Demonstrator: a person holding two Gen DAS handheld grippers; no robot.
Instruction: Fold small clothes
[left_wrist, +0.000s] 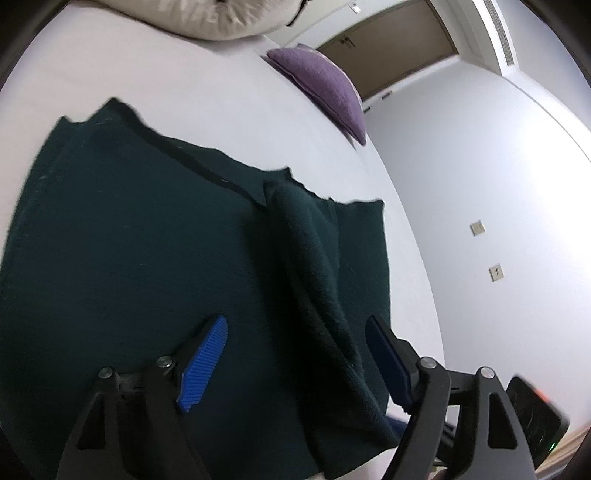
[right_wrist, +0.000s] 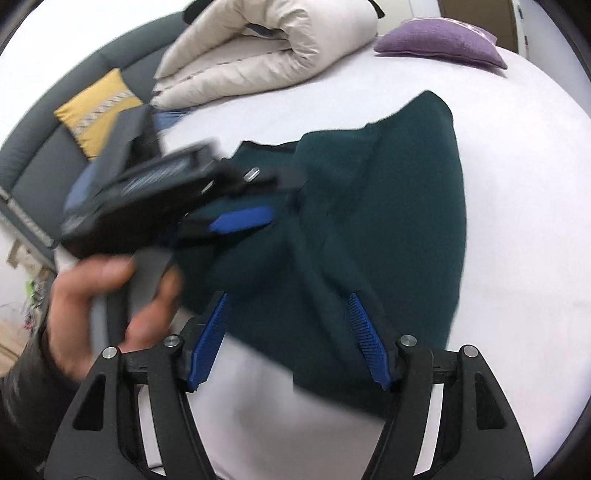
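A dark green knit garment lies spread on the white bed, with one raised fold running toward me. My left gripper is open, its blue pads on either side of that fold, just above the cloth. In the right wrist view the same garment lies ahead. My right gripper is open over the garment's near edge, holding nothing. The left gripper shows there too, held in a hand at the left, over the cloth.
A rolled cream duvet and a purple cushion lie at the far side of the bed. A grey headboard with a yellow cushion curves on the left. A white wall with sockets stands beyond the bed's edge.
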